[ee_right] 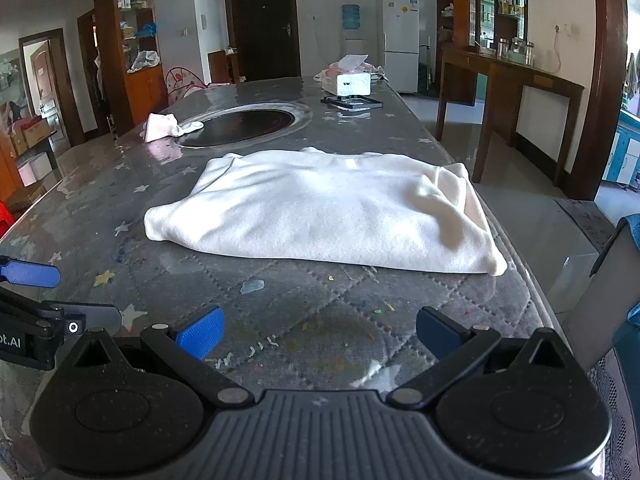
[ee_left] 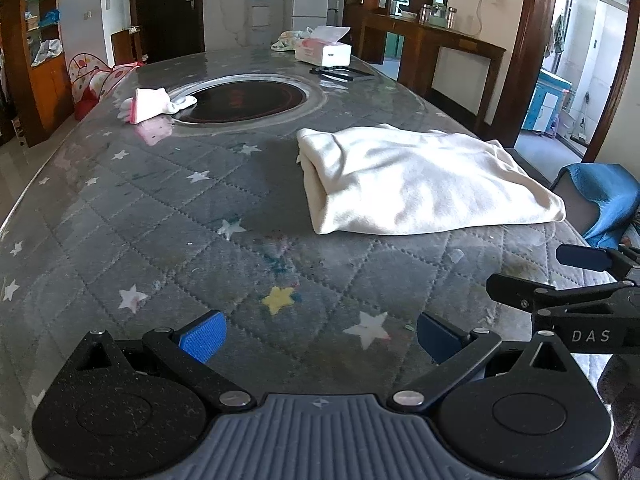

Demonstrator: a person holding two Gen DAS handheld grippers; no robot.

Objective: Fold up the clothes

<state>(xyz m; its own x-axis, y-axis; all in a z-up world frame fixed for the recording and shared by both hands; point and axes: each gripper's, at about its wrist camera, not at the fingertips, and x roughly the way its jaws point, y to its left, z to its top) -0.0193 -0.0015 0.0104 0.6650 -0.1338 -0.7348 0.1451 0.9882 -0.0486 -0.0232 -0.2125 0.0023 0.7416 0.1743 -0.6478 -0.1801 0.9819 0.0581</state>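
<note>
**Folded cream garment lay ahead of two empty, spread grippers**

A cream garment [ee_right: 332,216] lay folded into a rough rectangle on the grey star-quilted table [ee_left: 168,216], on the near side of the round dark cooktop [ee_left: 240,100] set into the tabletop; its right-hand edge reached close to the table's edge, and a loose ridge of cloth stood up near that corner.

The right gripper [ee_right: 320,330] hovered over the table short of the garment's near hem, its blue fingers [ee_right: 200,332] spread wide with nothing between them; a strip of bare quilting separated the fingertips from the cloth.

The left gripper [ee_left: 322,334] was held to the left of the garment and further back from it, its blue pads [ee_left: 202,336] likewise spread and empty; from the left wrist view the garment sat ahead and to the right, well apart from the fingertips, and the right gripper showed at the frame's right edge beside the garment's near corner.

Beyond the garment, a small pink-and-white cloth [ee_left: 154,104] rested at the cooktop's left rim; a tissue box [ee_left: 324,50] and a flat black frame [ee_left: 342,73] stood past the cooktop at the far end of the table.
</note>
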